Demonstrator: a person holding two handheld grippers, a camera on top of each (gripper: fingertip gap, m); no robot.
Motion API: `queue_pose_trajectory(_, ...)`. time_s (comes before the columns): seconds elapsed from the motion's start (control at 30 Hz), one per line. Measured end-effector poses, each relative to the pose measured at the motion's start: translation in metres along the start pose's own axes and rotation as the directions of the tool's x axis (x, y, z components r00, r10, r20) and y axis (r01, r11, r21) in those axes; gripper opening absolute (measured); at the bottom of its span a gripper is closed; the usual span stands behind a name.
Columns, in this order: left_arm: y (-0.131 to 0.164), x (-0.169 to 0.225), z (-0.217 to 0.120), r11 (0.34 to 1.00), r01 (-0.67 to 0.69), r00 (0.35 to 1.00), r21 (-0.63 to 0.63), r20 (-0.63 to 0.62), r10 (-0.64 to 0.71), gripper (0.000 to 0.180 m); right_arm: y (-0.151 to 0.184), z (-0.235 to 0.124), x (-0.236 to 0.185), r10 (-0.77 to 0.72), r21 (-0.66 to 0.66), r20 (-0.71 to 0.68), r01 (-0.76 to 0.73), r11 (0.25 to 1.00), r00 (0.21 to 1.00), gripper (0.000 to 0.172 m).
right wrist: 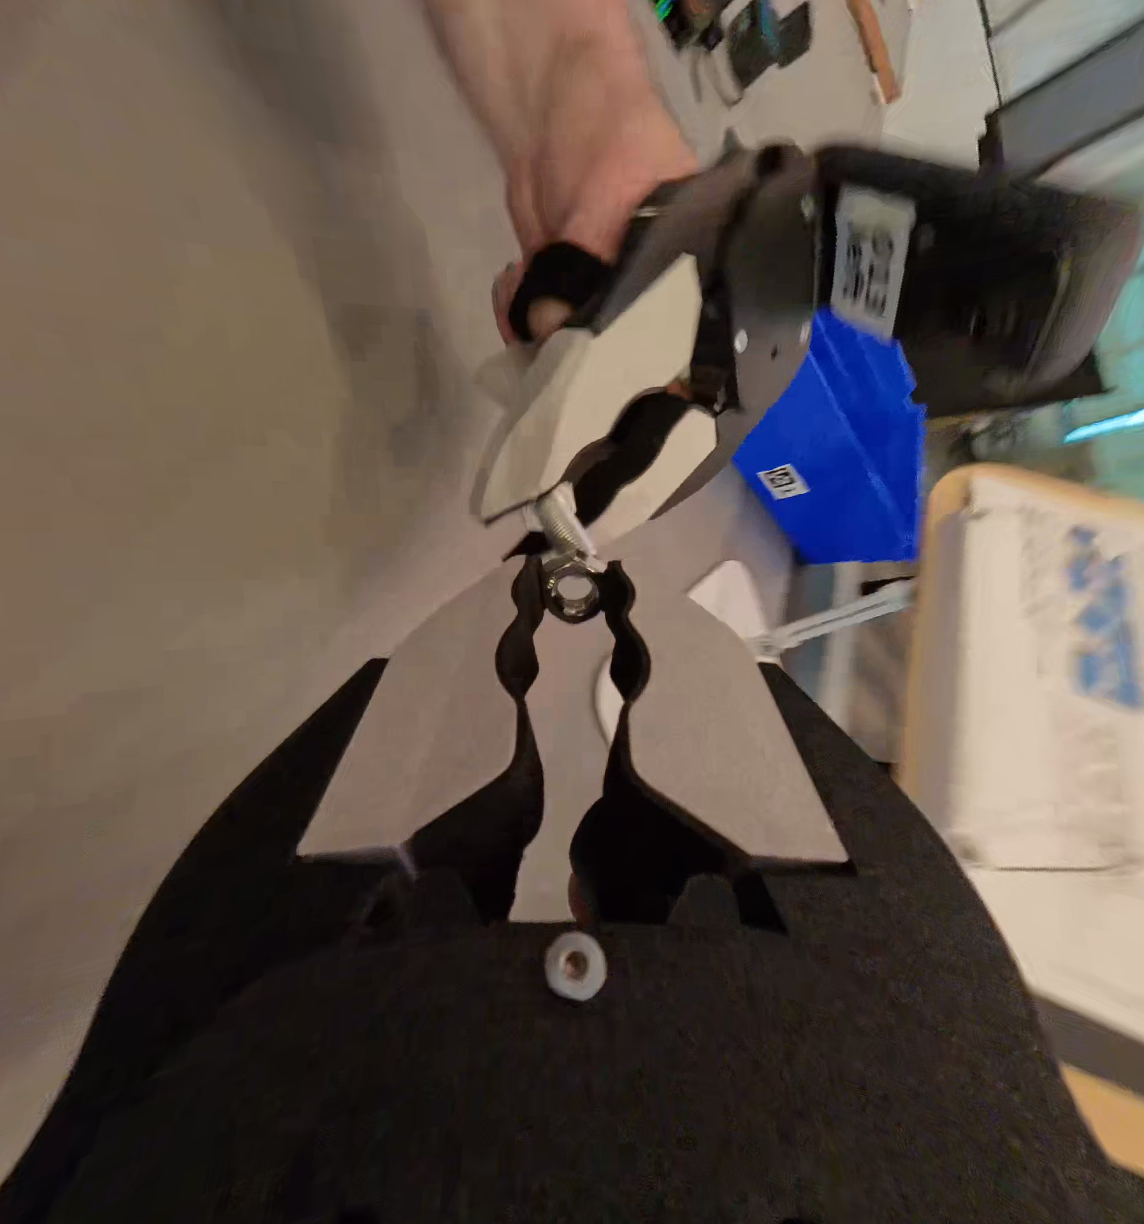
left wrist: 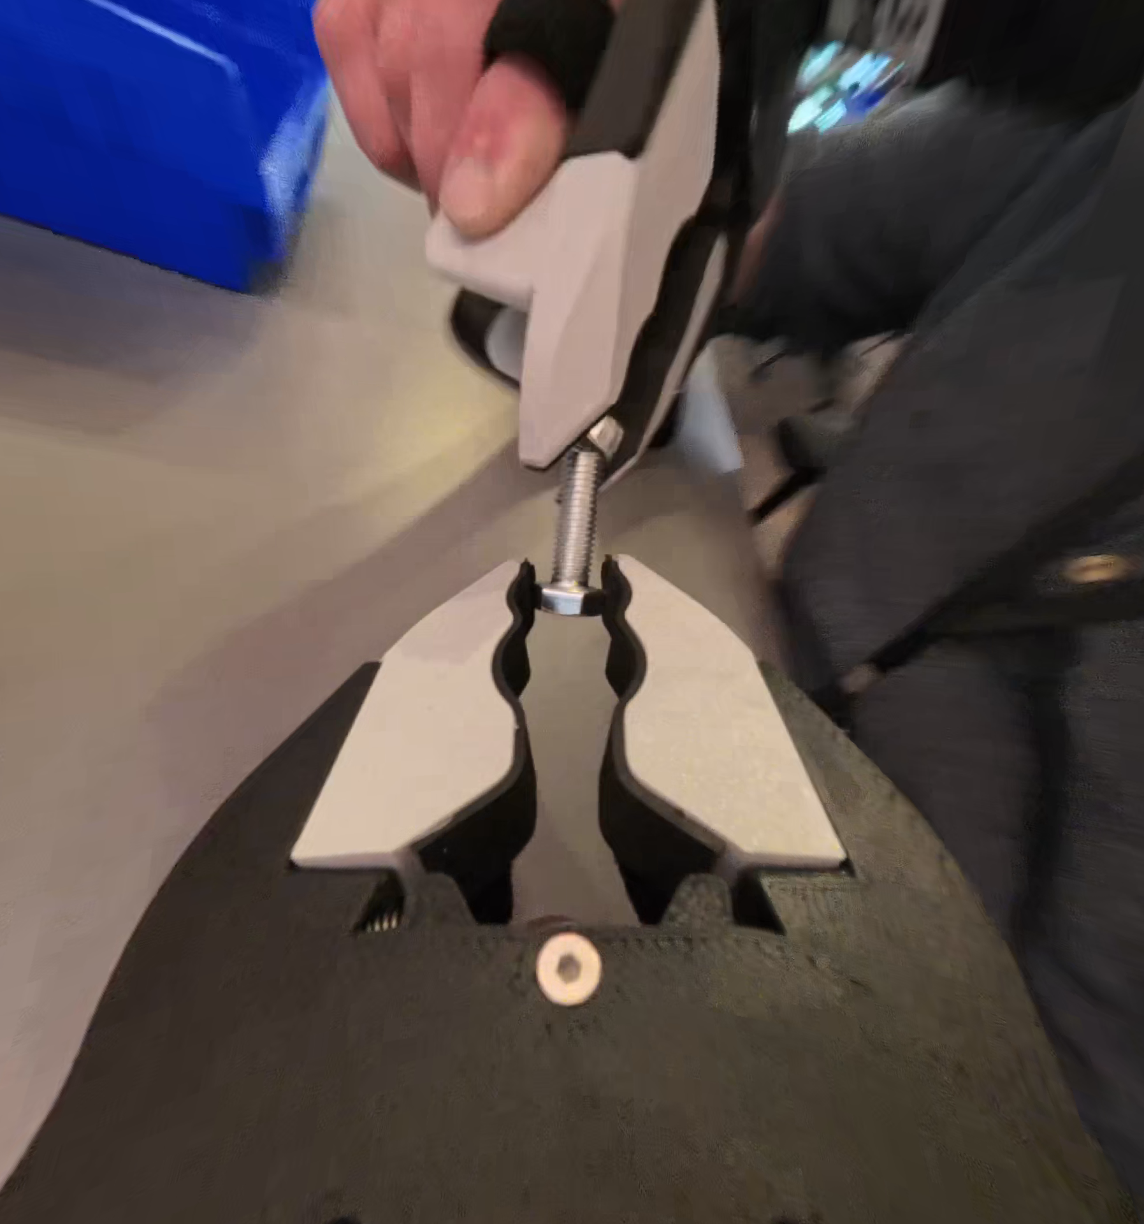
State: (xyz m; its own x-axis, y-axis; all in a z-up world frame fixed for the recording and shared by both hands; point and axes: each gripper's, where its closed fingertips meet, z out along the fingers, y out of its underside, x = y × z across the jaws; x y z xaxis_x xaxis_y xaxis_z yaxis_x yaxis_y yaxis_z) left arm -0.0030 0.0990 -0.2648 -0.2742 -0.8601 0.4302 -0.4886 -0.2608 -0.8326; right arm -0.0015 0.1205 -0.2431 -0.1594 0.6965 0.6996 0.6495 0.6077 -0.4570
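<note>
In the left wrist view my left gripper (left wrist: 569, 583) is shut on the hex head of a silver bolt (left wrist: 581, 516). Its threaded shaft points away from me, up to the right gripper (left wrist: 589, 450). That gripper pinches a silver hex nut (left wrist: 605, 434) at its tips, where the bolt's end meets it. In the right wrist view my right gripper (right wrist: 572, 589) is shut on the nut (right wrist: 572, 596), whose hole faces the camera. The left gripper (right wrist: 542, 510) comes in from above with the bolt (right wrist: 559, 526), whose end touches the nut's upper edge. Both are held in the air above a pale table (left wrist: 158, 530).
A blue bin (left wrist: 125, 132) stands on the table at the far left; it also shows in the right wrist view (right wrist: 840, 450). A person's hands (left wrist: 436, 112) (right wrist: 575, 132) hold the grippers. Dark clothing (left wrist: 986, 463) fills the right. A white box with a wooden edge (right wrist: 1046, 662) stands at the right. Both grippers' tips are close together, under 4 cm apart.
</note>
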Motion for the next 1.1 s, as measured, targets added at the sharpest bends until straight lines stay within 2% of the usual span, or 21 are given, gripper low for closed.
queue_pose_trajectory(0.03,-0.001,0.005,-0.001,0.998,0.054,0.995,0.039,-0.089,-0.05,0.02,-0.004,-0.002,0.0,-0.081,-0.016,0.008,0.081,0.997,0.997,0.018)
queue_pose_trajectory(0.07,-0.001,0.003,-0.002,0.994,0.092,0.989,0.066,-0.123,-0.083,0.02,-0.01,-0.004,0.0,-0.097,0.002,0.022,0.097,0.995,0.995,0.018)
queue_pose_trajectory(0.13,0.005,-0.005,-0.001,0.993,0.102,0.99,0.067,-0.108,-0.094,0.02,-0.014,-0.005,0.002,-0.049,0.019,0.034,0.049,0.999,0.998,0.018)
queue_pose_trajectory(0.23,0.004,-0.008,-0.004,0.997,0.053,0.997,0.064,-0.056,-0.05,0.02,-0.005,-0.013,0.013,0.143,0.036,-0.004,-0.143,0.989,0.99,0.018)
queue_pose_trajectory(0.3,0.007,-0.014,-0.007,1.0,0.01,1.0,0.027,0.017,-0.011,0.02,0.023,-0.033,0.026,0.306,0.001,-0.084,-0.307,0.952,0.948,0.018)
queue_pose_trajectory(0.37,0.01,-0.021,-0.01,1.0,-0.002,0.997,0.008,0.077,0.002,0.02,0.066,-0.065,0.04,0.458,-0.032,-0.204,-0.473,0.88,0.865,0.018)
queue_pose_trajectory(0.43,0.007,-0.021,-0.011,0.999,0.007,0.998,0.034,0.067,-0.009,0.02,0.119,-0.105,0.047,0.562,-0.084,-0.335,-0.618,0.782,0.757,0.018)
queue_pose_trajectory(0.5,0.006,-0.027,-0.012,0.999,-0.001,0.994,0.039,0.11,-0.004,0.02,0.175,-0.142,0.04,0.625,-0.179,-0.44,-0.745,0.643,0.645,0.018)
queue_pose_trajectory(0.57,0.004,-0.03,-0.013,0.999,-0.023,0.99,0.04,0.14,0.017,0.02,0.217,-0.167,0.031,0.652,-0.208,-0.496,-0.808,0.551,0.573,0.018)
queue_pose_trajectory(0.63,0.003,-0.03,-0.013,0.999,-0.025,0.989,0.041,0.147,0.019,0.02,0.256,-0.177,0.012,0.709,-0.263,-0.508,-0.872,0.412,0.488,0.018)
queue_pose_trajectory(0.77,0.008,-0.034,-0.013,0.999,-0.028,0.984,0.015,0.175,0.025,0.02,0.3,-0.169,-0.016,0.764,-0.347,-0.491,-0.898,0.27,0.419,0.019)
queue_pose_trajectory(0.8,0.008,-0.035,-0.013,0.999,-0.029,0.983,0.014,0.181,0.026,0.02,0.308,-0.166,-0.02,0.767,-0.361,-0.489,-0.897,0.255,0.415,0.027)
queue_pose_trajectory(0.87,0.005,-0.037,-0.014,0.999,-0.041,0.978,0.028,0.207,0.034,0.02,0.313,-0.163,-0.021,0.773,-0.345,-0.497,-0.907,0.24,0.393,0.03)
queue_pose_trajectory(0.97,0.003,-0.04,-0.014,0.997,-0.072,0.965,0.018,0.253,0.065,0.02,0.297,-0.166,-0.01,0.776,-0.275,-0.499,-0.919,0.281,0.386,0.037)
queue_pose_trajectory(1.03,-0.004,-0.041,-0.016,0.991,-0.132,0.941,0.029,0.318,0.116,0.02,0.271,-0.164,-0.001,0.77,-0.252,-0.484,-0.909,0.333,0.416,0.036)
queue_pose_trajectory(1.1,-0.011,-0.04,-0.016,0.98,-0.198,0.909,0.012,0.375,0.179,0.02,0.218,-0.148,0.014,0.81,-0.156,-0.388,-0.897,0.413,0.44,0.034)
